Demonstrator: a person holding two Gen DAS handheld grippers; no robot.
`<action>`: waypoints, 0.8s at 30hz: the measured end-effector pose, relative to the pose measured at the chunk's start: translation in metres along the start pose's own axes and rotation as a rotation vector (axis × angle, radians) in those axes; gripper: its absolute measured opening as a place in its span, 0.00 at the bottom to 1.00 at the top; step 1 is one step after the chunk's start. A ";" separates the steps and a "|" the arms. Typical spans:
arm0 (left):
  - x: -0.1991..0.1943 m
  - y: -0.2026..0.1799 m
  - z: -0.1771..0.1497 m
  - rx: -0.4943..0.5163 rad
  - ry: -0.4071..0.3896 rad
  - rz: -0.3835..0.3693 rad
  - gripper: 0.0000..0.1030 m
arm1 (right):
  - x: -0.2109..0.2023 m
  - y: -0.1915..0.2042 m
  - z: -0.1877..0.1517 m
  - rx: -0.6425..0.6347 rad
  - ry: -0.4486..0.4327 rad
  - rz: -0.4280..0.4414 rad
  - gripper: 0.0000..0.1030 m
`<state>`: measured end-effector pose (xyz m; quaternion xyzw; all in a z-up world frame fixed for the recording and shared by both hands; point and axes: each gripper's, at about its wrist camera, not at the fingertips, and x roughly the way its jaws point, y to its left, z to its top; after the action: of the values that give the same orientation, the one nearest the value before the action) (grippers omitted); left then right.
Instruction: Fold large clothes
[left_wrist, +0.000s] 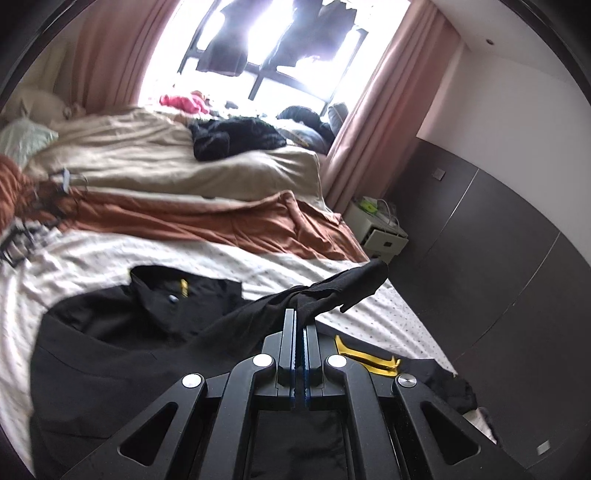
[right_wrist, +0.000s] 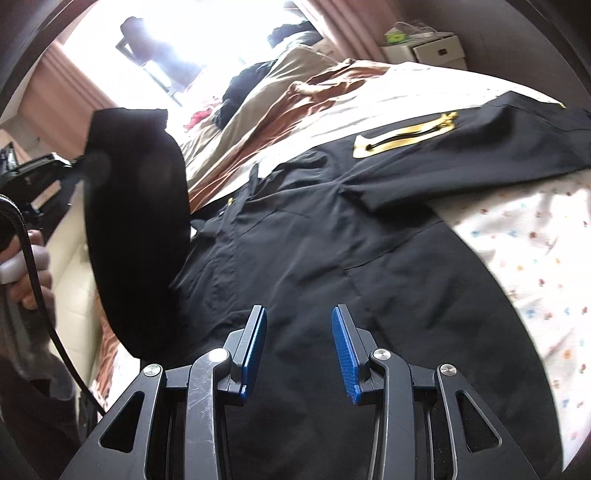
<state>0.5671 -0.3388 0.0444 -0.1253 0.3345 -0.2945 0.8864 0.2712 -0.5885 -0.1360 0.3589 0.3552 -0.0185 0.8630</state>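
**Tongs lift one sleeve to fold it in**

Left tongs (left_wrist: 300, 317) are clamped on a sleeve (left_wrist: 340, 286) of the black jacket (right_wrist: 295, 240), holding it up in the air. Right tongs (right_wrist: 299, 332) hang apart over the jacket, holding nothing. The jacket lies flat on the bed (right_wrist: 535, 240). I think the sleeve should go slowly across the middle, and the right tongs can press the jacket so it does not slide

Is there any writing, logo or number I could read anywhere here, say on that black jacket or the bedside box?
None can be read.
Jacket: yellow patch shows only a dark stripe, no letters.
Small yellow tag near the collar: too small to read.
Bedside box: green item on top, blurred.
Black-and-white printed cloth at the bed's left edge: blurred.
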 end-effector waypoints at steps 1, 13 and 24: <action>0.007 -0.003 -0.003 -0.007 0.013 -0.005 0.02 | -0.002 -0.003 0.001 0.004 -0.003 -0.006 0.37; 0.053 0.017 -0.055 -0.054 0.323 -0.050 0.16 | 0.006 -0.022 -0.003 0.041 0.029 -0.018 0.37; -0.049 0.107 -0.058 -0.083 0.155 0.084 0.87 | 0.025 0.011 0.000 -0.005 0.059 0.015 0.37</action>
<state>0.5461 -0.2251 -0.0178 -0.1246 0.4189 -0.2519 0.8634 0.2932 -0.5746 -0.1444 0.3597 0.3777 -0.0005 0.8532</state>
